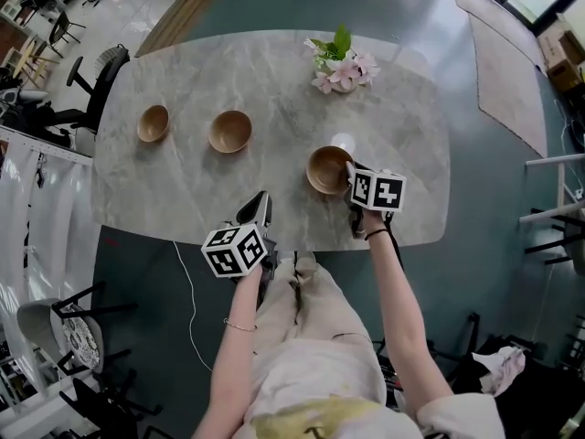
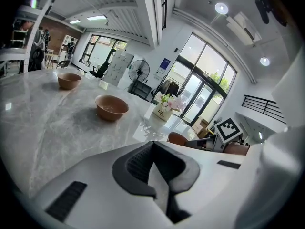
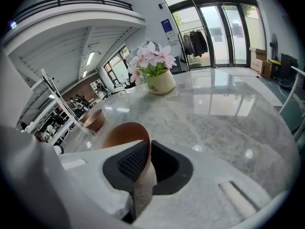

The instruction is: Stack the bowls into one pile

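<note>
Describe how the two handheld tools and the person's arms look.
The left tool and the right tool both have smooth white plastic shells with dark ribbed pads set into the jaws. Each carries a white cube with black square markers. The forearms are bare. A thin bracelet circles the left wrist and a dark wristband the right.

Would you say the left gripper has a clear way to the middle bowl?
Probably yes: the left gripper hangs empty by the table, and only bare tabletop lies between it and the middle bowl.
</note>
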### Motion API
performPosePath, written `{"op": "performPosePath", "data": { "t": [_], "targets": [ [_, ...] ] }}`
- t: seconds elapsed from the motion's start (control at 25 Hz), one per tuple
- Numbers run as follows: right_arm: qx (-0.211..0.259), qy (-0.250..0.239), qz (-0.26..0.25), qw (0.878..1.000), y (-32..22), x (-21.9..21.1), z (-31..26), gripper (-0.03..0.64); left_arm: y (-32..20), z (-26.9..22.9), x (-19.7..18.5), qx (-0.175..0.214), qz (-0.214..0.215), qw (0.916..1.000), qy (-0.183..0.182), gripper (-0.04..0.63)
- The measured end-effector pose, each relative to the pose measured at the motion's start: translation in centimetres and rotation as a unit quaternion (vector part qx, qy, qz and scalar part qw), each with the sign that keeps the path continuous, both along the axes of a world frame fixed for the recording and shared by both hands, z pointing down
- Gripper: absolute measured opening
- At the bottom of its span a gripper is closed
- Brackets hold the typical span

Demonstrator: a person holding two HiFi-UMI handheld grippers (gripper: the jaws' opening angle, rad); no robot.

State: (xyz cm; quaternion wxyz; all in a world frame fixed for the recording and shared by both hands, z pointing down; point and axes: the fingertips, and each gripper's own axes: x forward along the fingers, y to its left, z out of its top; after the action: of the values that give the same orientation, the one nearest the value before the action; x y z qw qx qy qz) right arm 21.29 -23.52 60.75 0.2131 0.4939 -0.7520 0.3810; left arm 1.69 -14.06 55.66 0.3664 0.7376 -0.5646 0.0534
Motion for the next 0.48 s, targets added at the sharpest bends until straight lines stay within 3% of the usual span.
{"op": "performPosePath", "data": {
  "t": [0.48],
  "targets": [
    [0.022,-0.035,-0.019,0.999,-1.1,-3.0,-2.3,0.026,-0.7,-1.7,-2.5,0.028,-0.051,0.9983,-0.006,0.0]
  ]
}}
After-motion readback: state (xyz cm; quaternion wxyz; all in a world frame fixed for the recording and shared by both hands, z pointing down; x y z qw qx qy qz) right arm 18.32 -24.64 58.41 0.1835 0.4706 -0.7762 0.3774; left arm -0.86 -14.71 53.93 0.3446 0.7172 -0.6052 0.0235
